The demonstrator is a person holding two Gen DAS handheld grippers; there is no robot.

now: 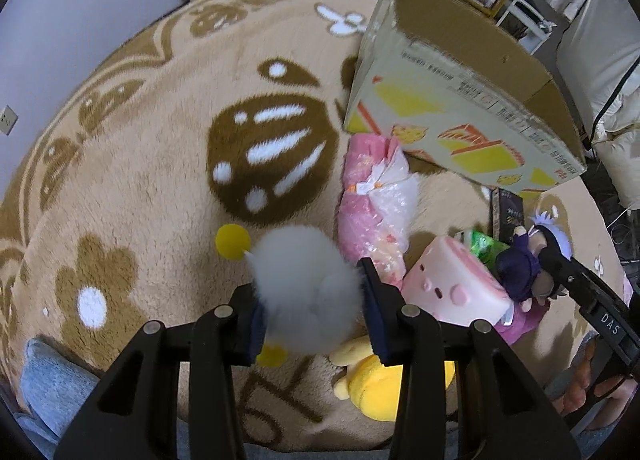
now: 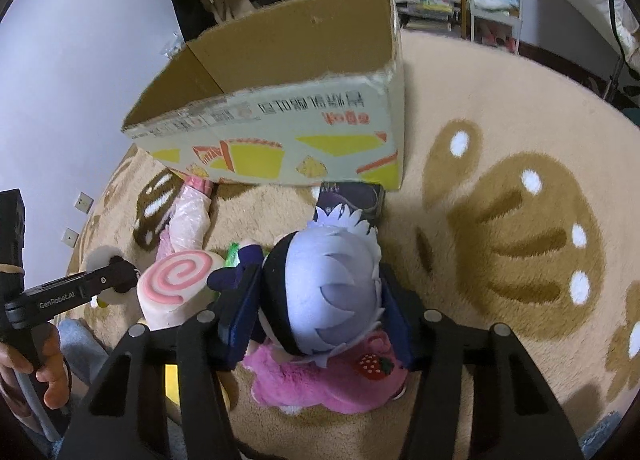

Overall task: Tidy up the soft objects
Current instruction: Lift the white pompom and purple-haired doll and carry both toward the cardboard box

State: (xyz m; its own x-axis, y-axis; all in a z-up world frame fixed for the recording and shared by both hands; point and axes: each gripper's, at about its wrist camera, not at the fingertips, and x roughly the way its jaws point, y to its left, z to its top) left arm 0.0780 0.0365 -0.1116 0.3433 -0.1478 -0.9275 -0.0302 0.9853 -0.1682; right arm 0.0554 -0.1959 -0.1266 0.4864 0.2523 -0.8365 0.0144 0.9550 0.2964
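In the left wrist view my left gripper (image 1: 308, 280) is shut on a white fluffy toy (image 1: 304, 284) with yellow bits, held just above the rug. My right gripper (image 2: 318, 276) is shut on the head of a doll (image 2: 328, 288) with lavender hair and dark clothes. The doll rests over a pink plush with a strawberry (image 2: 328, 376). Between the two grippers lies a pink swirl cushion (image 1: 452, 284). A yellow plush (image 1: 384, 384) lies under my left fingers. An open cardboard box (image 2: 280, 139) stands beyond the toys.
A pink plastic-wrapped package (image 1: 372, 199) leans by the box's front. A dark flat box (image 2: 356, 195) and a green packet (image 1: 480, 244) lie near the doll. The tan rug (image 2: 500, 139) with brown patterns spreads to both sides. Shelves and clutter stand behind.
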